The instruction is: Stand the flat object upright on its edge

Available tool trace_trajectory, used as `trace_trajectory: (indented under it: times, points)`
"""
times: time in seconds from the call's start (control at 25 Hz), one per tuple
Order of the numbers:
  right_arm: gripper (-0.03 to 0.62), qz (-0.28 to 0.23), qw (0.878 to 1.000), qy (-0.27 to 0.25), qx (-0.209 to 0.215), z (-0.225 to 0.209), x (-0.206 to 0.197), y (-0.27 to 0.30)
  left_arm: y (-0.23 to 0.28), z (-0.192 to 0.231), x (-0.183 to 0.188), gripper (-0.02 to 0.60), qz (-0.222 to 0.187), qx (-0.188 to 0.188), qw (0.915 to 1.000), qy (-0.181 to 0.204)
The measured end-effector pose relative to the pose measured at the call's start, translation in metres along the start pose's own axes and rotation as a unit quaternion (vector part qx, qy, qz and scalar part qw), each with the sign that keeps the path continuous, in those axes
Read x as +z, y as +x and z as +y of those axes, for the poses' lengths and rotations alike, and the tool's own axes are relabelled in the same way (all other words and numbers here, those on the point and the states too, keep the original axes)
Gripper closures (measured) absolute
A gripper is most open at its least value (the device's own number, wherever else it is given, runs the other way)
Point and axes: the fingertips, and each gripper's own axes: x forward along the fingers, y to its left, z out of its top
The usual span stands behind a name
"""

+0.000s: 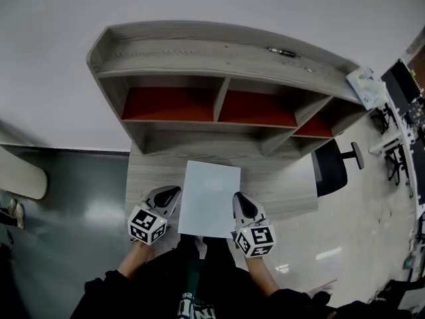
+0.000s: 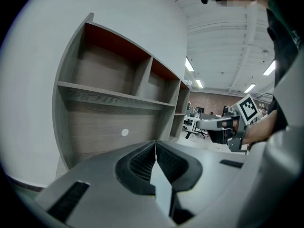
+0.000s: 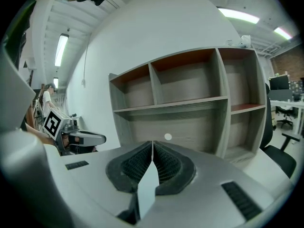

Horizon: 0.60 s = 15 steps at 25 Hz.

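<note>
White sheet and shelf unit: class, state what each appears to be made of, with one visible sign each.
White sheet: likely stiff card or plastic, matte; no sag though gripped only at its side edges, and thin edge-on. Shelf unit: probably laminated board, pale grey wood-grain finish with visible streaks; back panels smooth red-orange, material unclear.

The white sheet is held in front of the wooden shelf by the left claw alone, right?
No: the right claw is shut on the white sheet too; the right gripper view shows the sheet's edge pinched between its jaws. The left claw grips it as well, in front of the wooden shelf.
</note>
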Motion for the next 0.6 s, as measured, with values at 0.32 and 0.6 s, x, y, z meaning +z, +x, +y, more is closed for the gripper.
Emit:
trace_trajectory:
  times: [0.32, 0.6]
  points:
    - [0.559, -0.002, 1.0, 0.011, 0.005, -0.021, 0.004, 0.018, 0.035, -0.001, 0.005, 0.568, 0.007, -0.008, 0.9999, 0.002]
    - [0.559, -0.003, 1.0, 0.013, 0.008, -0.025, 0.003, 0.025, 0.046, -0.006, 0.013, 0.568, 0.0, -0.015, 0.9999, 0.005]
